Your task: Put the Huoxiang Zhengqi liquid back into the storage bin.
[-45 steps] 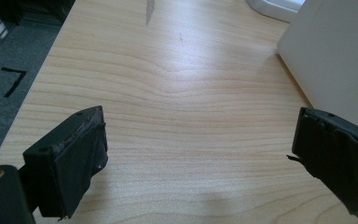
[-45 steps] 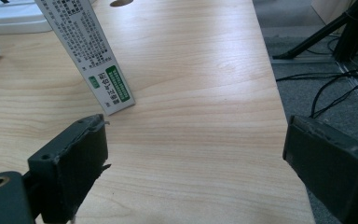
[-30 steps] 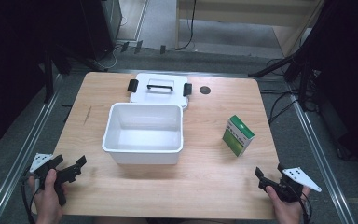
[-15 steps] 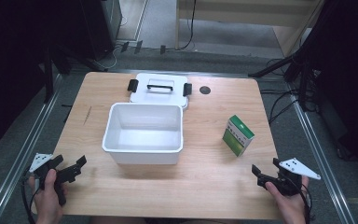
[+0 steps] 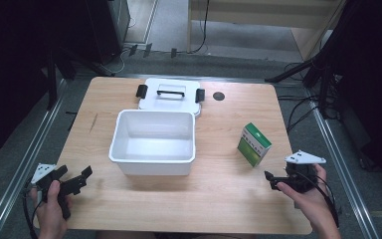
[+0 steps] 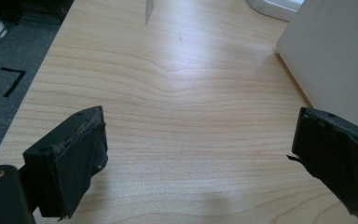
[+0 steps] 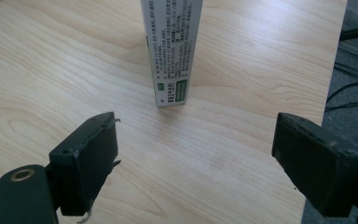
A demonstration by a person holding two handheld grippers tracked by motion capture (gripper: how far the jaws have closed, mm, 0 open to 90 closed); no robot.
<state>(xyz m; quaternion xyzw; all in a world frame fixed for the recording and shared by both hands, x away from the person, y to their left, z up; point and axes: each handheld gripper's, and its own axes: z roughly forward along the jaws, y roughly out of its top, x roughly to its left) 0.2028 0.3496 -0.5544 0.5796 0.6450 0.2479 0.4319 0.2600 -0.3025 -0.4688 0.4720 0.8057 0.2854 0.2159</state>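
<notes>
The green and white carton (image 5: 254,144) is standing upright on the wooden table (image 5: 229,199), right of the open white plastic bin (image 5: 153,142) and well apart from it; in the right gripper view its narrow printed face (image 7: 171,51) is rising just ahead of the jaws. By its look it is a thin paperboard box, judged light, fairly stiff along its edges but liable to dent on the broad faces, and likely to tip if nudged high up. The soundest hold would appear to be across the two broad faces, at mid-height, with modest pressure. The right gripper (image 5: 273,180) is resting low near the table's near right edge, held in the person's right hand (image 5: 311,196), jaws spread wide and gripping nothing, pointing toward the carton. The left gripper (image 5: 77,179) is sitting near the near left corner in the left hand (image 5: 49,209), jaws likewise wide apart and empty, angled toward the bin, whose white wall (image 6: 340,56) is showing at the right of the left gripper view. The bin is standing empty, and its lid (image 5: 169,95), with black latches and handle, is lying flat behind it, touching or nearly touching its far rim.
</notes>
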